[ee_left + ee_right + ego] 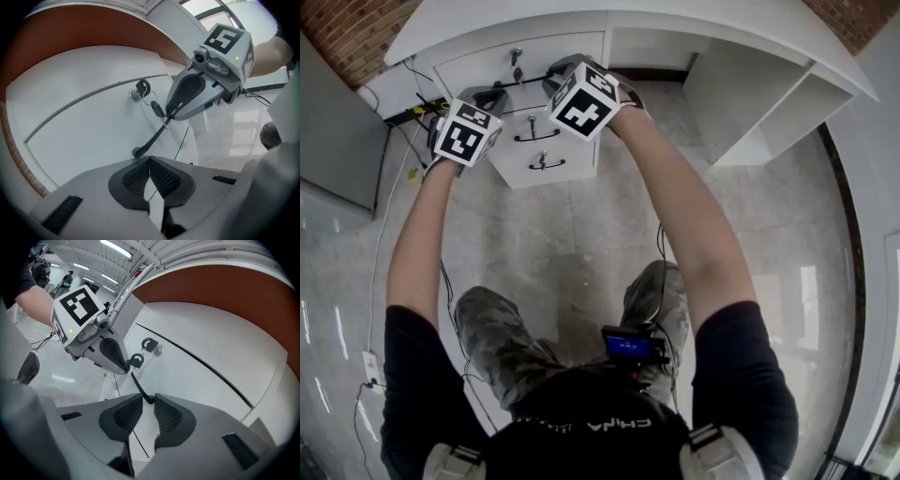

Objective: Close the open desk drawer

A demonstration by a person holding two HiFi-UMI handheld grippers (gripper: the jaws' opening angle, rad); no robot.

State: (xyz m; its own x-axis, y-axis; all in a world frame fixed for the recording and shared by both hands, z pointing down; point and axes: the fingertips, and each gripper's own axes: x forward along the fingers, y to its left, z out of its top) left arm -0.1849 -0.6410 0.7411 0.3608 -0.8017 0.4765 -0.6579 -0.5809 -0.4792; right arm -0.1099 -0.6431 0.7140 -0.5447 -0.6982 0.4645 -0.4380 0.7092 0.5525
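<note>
The white top drawer front (478,67) of the desk's drawer unit carries a lock with keys (516,58) and a black bar handle (528,81). How far out the drawer stands I cannot tell. My left gripper (491,95) is shut and empty, its tips (150,161) close to the handle's left end (138,151). At the handle's right end my right gripper (557,77) is open by a narrow gap (149,401), with the end of the handle (149,399) just past its tips. Each gripper view shows the other gripper, the right gripper (171,110) and the left gripper (123,366), beside the hanging key (136,361).
Two lower drawers with black handles (536,137) (546,162) sit below the top one. To the right are the desk's knee space (652,58) and open side shelves (778,108). A power strip with cables (417,111) lies at the left, and my legs are over the tiled floor (581,234).
</note>
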